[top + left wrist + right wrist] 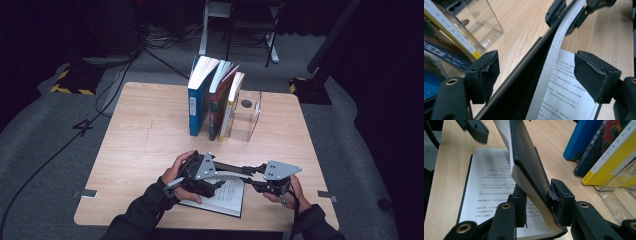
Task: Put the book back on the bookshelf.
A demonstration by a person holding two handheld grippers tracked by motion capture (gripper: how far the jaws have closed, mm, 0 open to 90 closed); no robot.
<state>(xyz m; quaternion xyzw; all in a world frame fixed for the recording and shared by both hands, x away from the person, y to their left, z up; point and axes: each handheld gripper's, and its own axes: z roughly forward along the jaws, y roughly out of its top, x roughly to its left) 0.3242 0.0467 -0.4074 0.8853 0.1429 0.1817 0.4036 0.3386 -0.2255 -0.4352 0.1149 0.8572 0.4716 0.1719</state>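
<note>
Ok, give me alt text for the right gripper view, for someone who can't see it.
The right gripper clamps the raised black cover and pages of an open book lying on a wooden table. Upright books stand at the upper right.

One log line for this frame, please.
right claw: shut on black book cover | left claw: open around it | page: exposed

Colours on the table

The open book [226,195] has a black cover and white pages with black print. The standing books are blue [199,97], dark with red [218,102], and yellow with white [231,102]. The table [145,135] is light wood grain, and the grippers [250,172] are black.
</note>
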